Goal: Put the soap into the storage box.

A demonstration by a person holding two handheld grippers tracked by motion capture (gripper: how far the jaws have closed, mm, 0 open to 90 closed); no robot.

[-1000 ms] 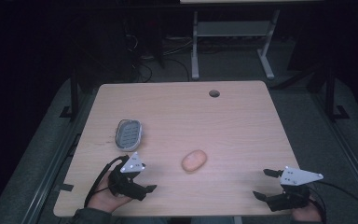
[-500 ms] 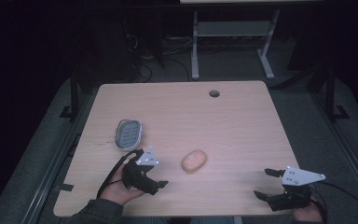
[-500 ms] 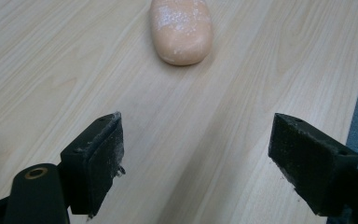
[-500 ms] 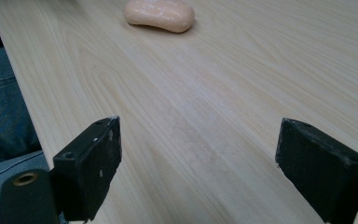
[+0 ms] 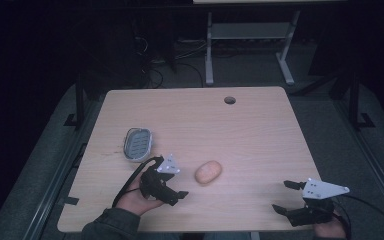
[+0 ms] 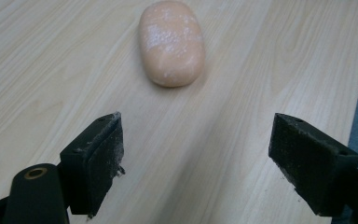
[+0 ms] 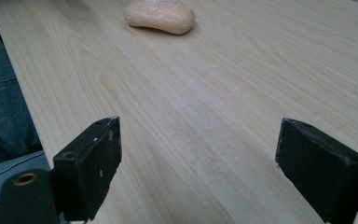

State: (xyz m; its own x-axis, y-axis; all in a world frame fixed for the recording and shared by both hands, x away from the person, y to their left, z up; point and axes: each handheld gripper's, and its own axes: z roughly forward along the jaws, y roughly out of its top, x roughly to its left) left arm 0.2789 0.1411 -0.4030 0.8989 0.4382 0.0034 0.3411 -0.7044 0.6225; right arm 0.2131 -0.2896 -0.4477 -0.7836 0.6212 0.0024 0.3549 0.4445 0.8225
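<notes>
The bar of soap (image 5: 208, 172) — peach-coloured, oval — lies flat on the wooden table (image 5: 250, 130), at about 3 o'clock from the left gripper (image 5: 172, 186) and just beside it; that gripper's jaws are spread wide, nothing between them; the soap dish (image 5: 137, 144) sits near at its 11 o'clock; the right gripper (image 5: 286, 196) — jaws likewise spread — rests well apart at the soap's 4 o'clock.

Right hand (image 5: 332, 231) cut off below
</notes>
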